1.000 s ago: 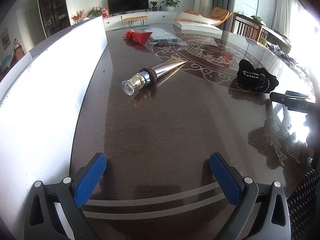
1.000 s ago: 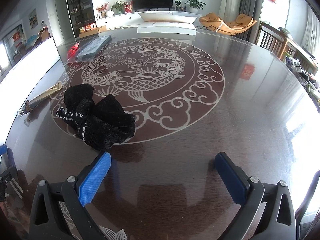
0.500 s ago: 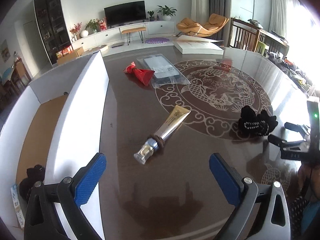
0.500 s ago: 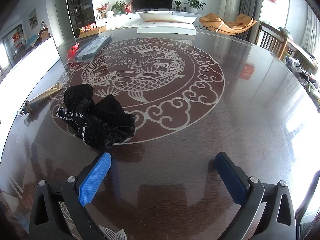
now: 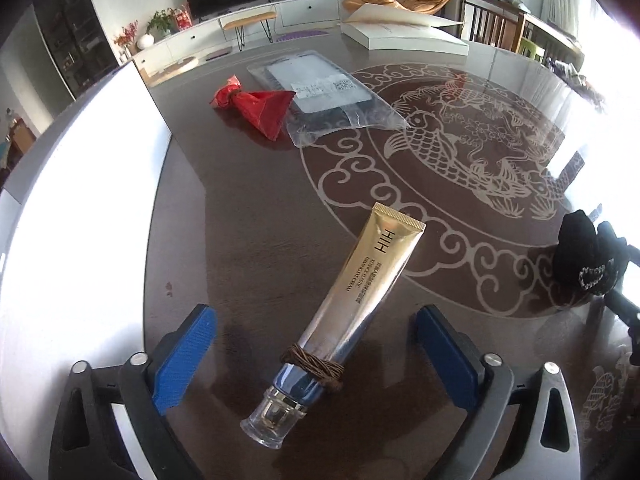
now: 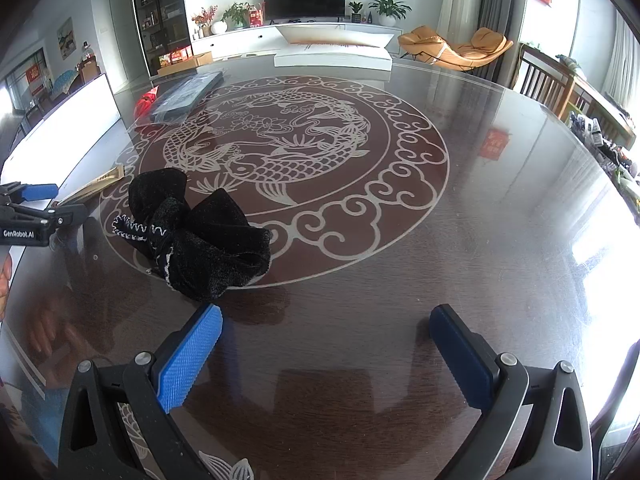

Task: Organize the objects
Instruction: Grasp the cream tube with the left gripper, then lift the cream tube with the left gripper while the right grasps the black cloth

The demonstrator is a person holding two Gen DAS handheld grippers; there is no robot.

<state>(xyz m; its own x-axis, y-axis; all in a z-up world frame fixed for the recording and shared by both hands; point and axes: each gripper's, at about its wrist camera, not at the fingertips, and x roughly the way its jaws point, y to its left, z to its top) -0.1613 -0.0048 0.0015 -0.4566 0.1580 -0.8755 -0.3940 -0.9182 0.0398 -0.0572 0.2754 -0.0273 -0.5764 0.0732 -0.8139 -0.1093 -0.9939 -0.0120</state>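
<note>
In the left wrist view we start at the left edge: the white box (image 5: 80, 208), a smooth flat wall filling that side. Lower centre, the left gripper (image 5: 316, 356) has its blue ribbed pads either side of the cream tube (image 5: 360, 296) — jaws closing, tube between them, no pad touching it yet. The tube lies flat on the dark glossy desk (image 5: 248, 208), a gold-to-silver tapered body with a clear faceted cap at the bottom of the frame and a brown cord wound round its neck. Upper centre sit a crumpled red pouch (image 5: 264, 108) and a clear plastic packet (image 5: 324, 96); at the right edge, the black velvet pouch (image 5: 588, 256).

We judge the step as grasping the tube for the box. The next move calls for a squeeze on the firm neck near the cord, since the slick foil body may slip.

In the right wrist view the black velvet pouch (image 6: 200, 232) sits centre left, soft and bunched. The right gripper (image 6: 324, 360) hangs at bottom centre — spread, nothing between its pads.
</note>
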